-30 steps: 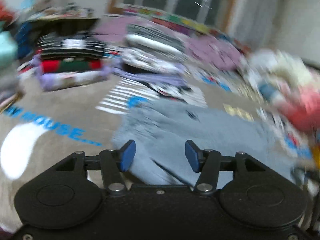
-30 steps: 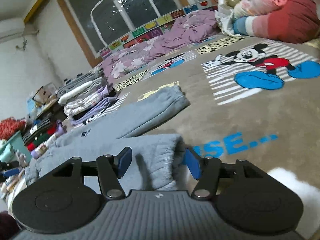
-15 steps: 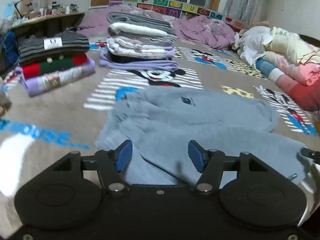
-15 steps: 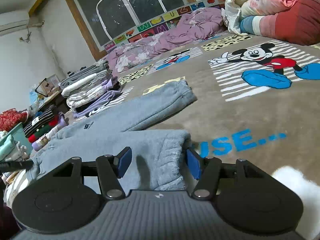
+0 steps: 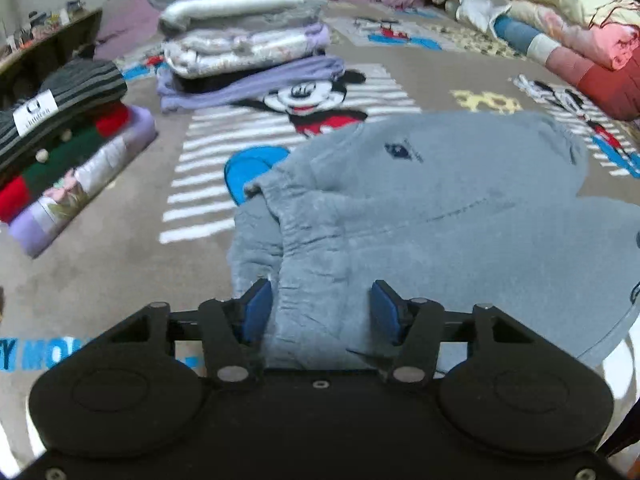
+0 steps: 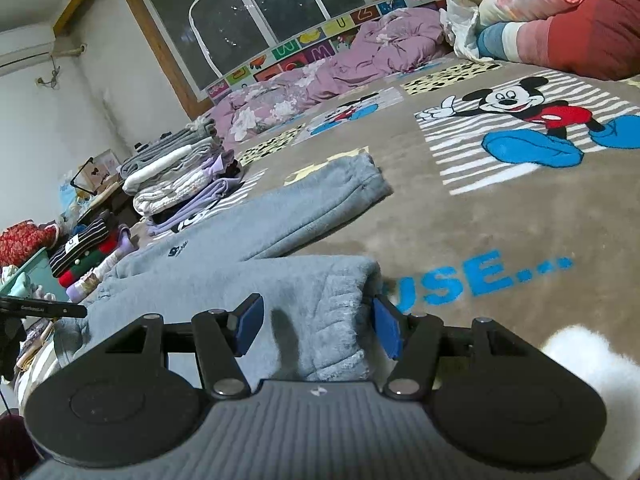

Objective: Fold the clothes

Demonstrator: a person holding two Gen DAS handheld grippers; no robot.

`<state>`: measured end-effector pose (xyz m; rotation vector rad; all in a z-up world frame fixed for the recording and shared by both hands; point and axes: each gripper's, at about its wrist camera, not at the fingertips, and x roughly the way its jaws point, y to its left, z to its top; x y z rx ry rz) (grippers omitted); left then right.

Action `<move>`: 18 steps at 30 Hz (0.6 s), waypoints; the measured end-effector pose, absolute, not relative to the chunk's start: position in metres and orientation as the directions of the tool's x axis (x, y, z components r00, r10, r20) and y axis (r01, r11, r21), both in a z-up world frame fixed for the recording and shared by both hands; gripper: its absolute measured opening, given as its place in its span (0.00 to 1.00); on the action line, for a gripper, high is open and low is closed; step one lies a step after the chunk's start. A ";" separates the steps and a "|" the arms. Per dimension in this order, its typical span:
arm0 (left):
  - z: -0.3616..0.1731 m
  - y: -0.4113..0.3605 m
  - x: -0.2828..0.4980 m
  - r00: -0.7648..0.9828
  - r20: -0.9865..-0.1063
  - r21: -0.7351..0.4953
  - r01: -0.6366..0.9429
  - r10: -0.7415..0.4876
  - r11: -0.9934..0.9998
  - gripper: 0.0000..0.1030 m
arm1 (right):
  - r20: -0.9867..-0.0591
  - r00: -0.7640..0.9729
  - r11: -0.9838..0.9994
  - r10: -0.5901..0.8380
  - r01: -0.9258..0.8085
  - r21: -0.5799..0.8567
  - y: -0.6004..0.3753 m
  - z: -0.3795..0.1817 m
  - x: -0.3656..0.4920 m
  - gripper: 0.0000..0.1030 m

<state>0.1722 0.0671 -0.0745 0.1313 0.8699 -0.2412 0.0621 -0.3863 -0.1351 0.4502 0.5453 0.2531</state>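
Grey fleece sweatpants (image 5: 420, 216) lie spread on the brown Mickey Mouse blanket (image 5: 120, 264). My left gripper (image 5: 322, 314) is open, its blue pads on either side of the waistband end. In the right wrist view the sweatpants (image 6: 248, 240) show both legs; the near leg's cuff lies between the open pads of my right gripper (image 6: 318, 326). The left gripper's tip (image 6: 40, 310) shows at the left edge of that view.
Two stacks of folded clothes stand beyond the sweatpants: a striped, red and lilac one (image 5: 68, 148) at the left and a taller grey, white and lilac one (image 5: 244, 44). Rolled quilts (image 5: 568, 40) lie at the right. A purple duvet (image 6: 340, 68) lies under the window.
My left gripper has swung and come down close over the waistband end, which now lies between its pads. My right gripper has edged forward onto the near cuff. Both stay open.
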 end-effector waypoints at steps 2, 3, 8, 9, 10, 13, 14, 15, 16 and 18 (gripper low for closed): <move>-0.079 0.068 0.171 0.602 -0.781 0.010 0.274 -0.163 0.962 0.40 | -0.451 0.823 0.876 0.346 -0.111 0.470 -0.386 -0.137 0.062 0.58; -0.081 0.068 0.168 0.595 -0.786 0.007 0.280 -0.168 0.960 0.39 | -0.455 0.821 0.877 0.346 -0.111 0.467 -0.386 -0.137 0.062 0.58; -0.083 0.079 0.159 0.606 -0.772 -0.044 0.252 -0.193 0.967 0.28 | -0.456 0.820 0.878 0.347 -0.114 0.464 -0.386 -0.139 0.061 0.58; -0.083 0.080 0.157 0.611 -0.766 -0.055 0.247 -0.200 0.967 0.27 | -0.456 0.820 0.878 0.346 -0.112 0.466 -0.387 -0.139 0.061 0.58; -0.082 0.080 0.155 0.617 -0.760 -0.060 0.247 -0.205 0.967 0.27 | -0.455 0.820 0.877 0.346 -0.111 0.467 -0.387 -0.140 0.061 0.58; -0.069 0.081 0.141 0.659 -0.717 -0.067 0.255 -0.224 0.965 0.25 | -0.448 0.827 0.878 0.340 -0.108 0.467 -0.388 -0.140 0.060 0.49; -0.062 0.084 0.134 0.679 -0.691 -0.093 0.256 -0.247 0.962 0.25 | -0.449 0.828 0.881 0.336 -0.107 0.461 -0.388 -0.139 0.060 0.33; -0.055 0.088 0.125 0.699 -0.662 -0.117 0.262 -0.272 0.958 0.25 | -0.449 0.827 0.880 0.338 -0.108 0.462 -0.390 -0.138 0.059 0.32; -0.048 0.091 0.117 0.716 -0.633 -0.140 0.268 -0.294 0.953 0.25 | -0.439 0.831 0.876 0.341 -0.111 0.469 -0.393 -0.136 0.056 0.32; -0.049 0.097 0.109 0.729 -0.611 -0.169 0.261 -0.309 0.950 0.25 | -0.443 0.834 0.892 0.331 -0.123 0.434 -0.391 -0.133 0.050 0.32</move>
